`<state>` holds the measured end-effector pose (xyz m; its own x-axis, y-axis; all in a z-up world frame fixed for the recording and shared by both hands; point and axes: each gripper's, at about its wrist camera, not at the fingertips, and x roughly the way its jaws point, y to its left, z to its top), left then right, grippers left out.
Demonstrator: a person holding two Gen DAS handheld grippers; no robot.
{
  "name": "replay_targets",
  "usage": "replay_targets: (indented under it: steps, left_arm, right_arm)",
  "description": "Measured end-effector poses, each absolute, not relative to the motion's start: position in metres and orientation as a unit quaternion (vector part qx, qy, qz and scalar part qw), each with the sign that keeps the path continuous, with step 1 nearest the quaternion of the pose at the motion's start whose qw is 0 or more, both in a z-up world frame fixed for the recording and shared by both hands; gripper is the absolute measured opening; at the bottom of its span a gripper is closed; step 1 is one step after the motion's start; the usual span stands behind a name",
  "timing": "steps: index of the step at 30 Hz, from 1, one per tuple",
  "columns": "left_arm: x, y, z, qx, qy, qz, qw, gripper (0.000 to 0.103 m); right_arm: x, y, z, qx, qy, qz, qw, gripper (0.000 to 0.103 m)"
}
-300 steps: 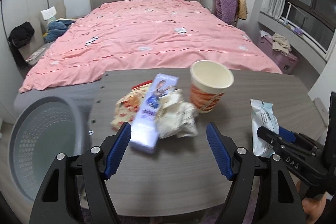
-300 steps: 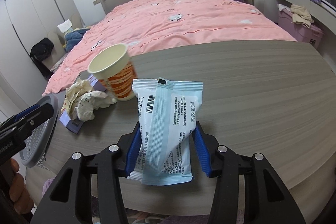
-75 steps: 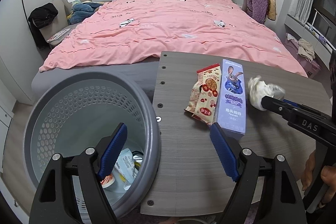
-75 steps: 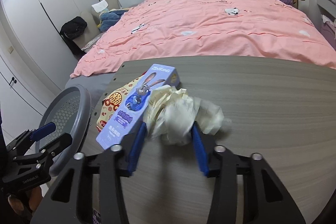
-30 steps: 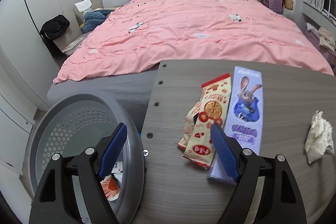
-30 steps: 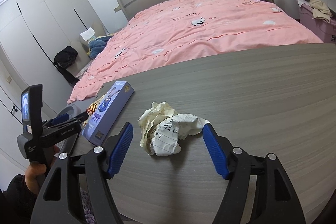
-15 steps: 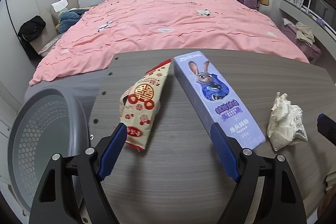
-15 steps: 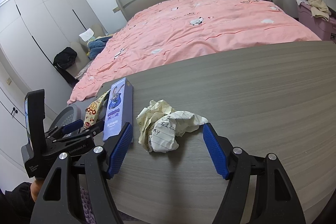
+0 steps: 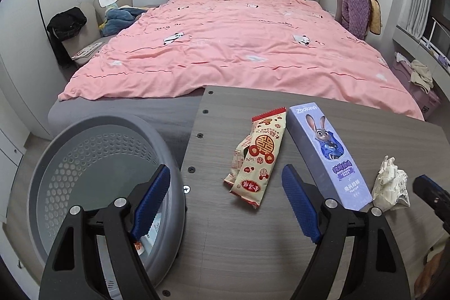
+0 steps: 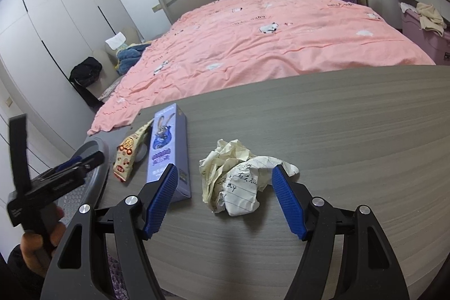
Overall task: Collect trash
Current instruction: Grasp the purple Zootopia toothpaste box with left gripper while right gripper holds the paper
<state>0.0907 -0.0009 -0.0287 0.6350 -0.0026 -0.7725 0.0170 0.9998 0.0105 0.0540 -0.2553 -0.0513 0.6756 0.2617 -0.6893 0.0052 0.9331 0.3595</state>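
With both tongs open and empty, the right gripper frames the crumpled paper ball on the table, likely needing to close, while the left gripper hangs between the bin and the snack wrapper.

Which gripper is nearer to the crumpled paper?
Right. The right gripper stands open around the crumpled paper; the left gripper is off beside the snack wrapper.

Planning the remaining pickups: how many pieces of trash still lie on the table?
3: a snack wrapper nearest the basket, a purple box beside it, crumpled paper farthest.
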Motion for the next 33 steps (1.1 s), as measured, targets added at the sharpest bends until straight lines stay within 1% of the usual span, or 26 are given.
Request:
replay_targets:
  steps: [1, 2, 3, 5, 13, 16, 17, 18, 19, 21, 24, 33]
  left_arm:
    - [0.09, 0.0, -0.028, 0.007, 0.427, -0.007, 0.904, 0.078]
    - [0.089, 0.0, -0.027, 0.005, 0.428, -0.01, 0.904, 0.078]
    - [0.088, -0.001, -0.026, 0.005, 0.428, -0.013, 0.904, 0.078]
    - [0.086, -0.003, -0.026, 0.007, 0.428, -0.017, 0.903, 0.078]
    - [0.085, -0.019, -0.024, 0.014, 0.433, -0.036, 0.901, 0.078]
    - [0.085, -0.026, -0.025, 0.014, 0.437, -0.043, 0.898, 0.078]
    - [0.085, -0.03, -0.025, 0.015, 0.44, -0.046, 0.897, 0.078]
    - [0.086, -0.032, -0.026, 0.017, 0.441, -0.048, 0.896, 0.078]
    - [0.087, -0.037, -0.026, 0.02, 0.444, -0.052, 0.894, 0.078]
    - [0.089, -0.044, -0.028, 0.022, 0.449, -0.058, 0.891, 0.078]
    - [0.093, -0.055, -0.032, 0.021, 0.462, -0.069, 0.884, 0.078]
    - [0.115, -0.085, -0.044, 0.007, 0.495, -0.091, 0.864, 0.078]
  right_arm:
    - [0.057, -0.254, -0.055, 0.164, 0.403, 0.067, 0.898, 0.068]
    - [0.059, -0.253, -0.057, 0.159, 0.407, 0.063, 0.897, 0.071]
    - [0.06, -0.251, -0.059, 0.154, 0.41, 0.06, 0.897, 0.078]
    - [0.064, -0.248, -0.062, 0.144, 0.417, 0.056, 0.896, 0.084]
    - [0.085, -0.241, -0.081, 0.132, 0.449, 0.032, 0.883, 0.084]
    - [0.087, -0.239, -0.083, 0.124, 0.45, 0.032, 0.884, 0.072]
    - [0.086, -0.239, -0.084, 0.126, 0.45, 0.035, 0.883, 0.062]
    - [0.086, -0.24, -0.085, 0.129, 0.451, 0.038, 0.882, 0.056]
    - [0.086, -0.241, -0.084, 0.13, 0.449, 0.039, 0.883, 0.055]
    - [0.083, -0.245, -0.083, 0.137, 0.445, 0.042, 0.884, 0.043]
    - [0.079, -0.254, -0.079, 0.149, 0.437, 0.043, 0.886, 0.041]
    - [0.057, -0.284, -0.066, 0.18, 0.407, 0.041, 0.894, 0.041]
